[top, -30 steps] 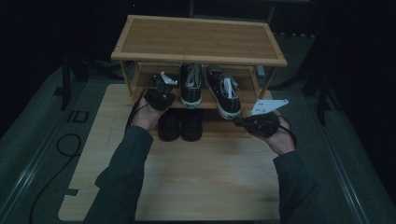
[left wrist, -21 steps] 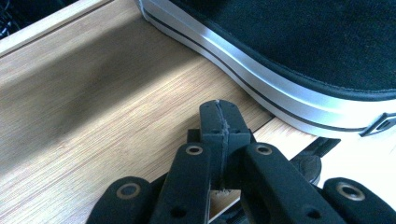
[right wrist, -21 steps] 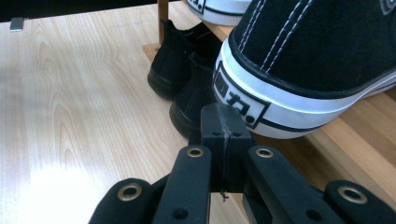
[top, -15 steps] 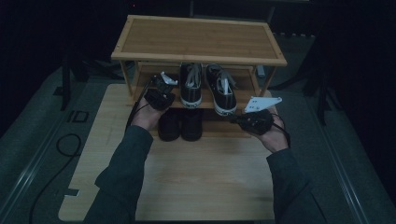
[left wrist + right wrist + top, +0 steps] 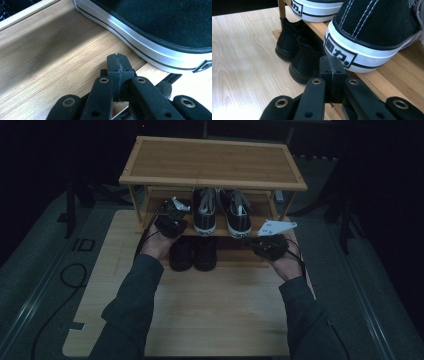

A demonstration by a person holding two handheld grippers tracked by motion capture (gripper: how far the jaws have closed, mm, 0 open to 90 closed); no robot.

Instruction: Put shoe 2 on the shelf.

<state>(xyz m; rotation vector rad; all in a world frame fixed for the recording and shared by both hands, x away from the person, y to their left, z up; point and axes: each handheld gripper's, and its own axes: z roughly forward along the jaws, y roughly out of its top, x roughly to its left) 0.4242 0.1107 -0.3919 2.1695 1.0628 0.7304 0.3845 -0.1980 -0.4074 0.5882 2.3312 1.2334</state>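
Foreground: My sleeved forearms reach in over the pale wooden board [image 5: 200, 315] that carries the shoe rack [image 5: 215, 162], one gripper in each hand.

Left gripper [image 5: 171, 222]: Its two black jaws are pressed fully together with nothing between them, as the left gripper view makes plain. I hold it at the front left of the middle shelf [image 5: 50, 57], tips just beside the white sole band of the left sneaker [image 5: 205, 212], apart from it by a narrow strip of wood.

Right gripper [image 5: 270, 245]: Also closed tight and empty. I keep it low at the shelf's front right, jaws aimed at the heel of the right sneaker [image 5: 374, 32], near it but not touching.

Lower level: A pair of black shoes [image 5: 192, 252] stands side by side under the shelf's front edge, heels toward me, between my two hands.

Middle shelf: The two black-and-white canvas sneakers sit together, heels out, laces running back under the top board. Heels-out storage puts the stiff rubber end where a jaw can reach it.

Reading: I judge this a pause before a pick. With both grippers flanking the sneaker pair, either one would have to spread its jaws first before closing on a heel.

Far: The rack's broad bamboo top is bare; beyond it the room is dark.
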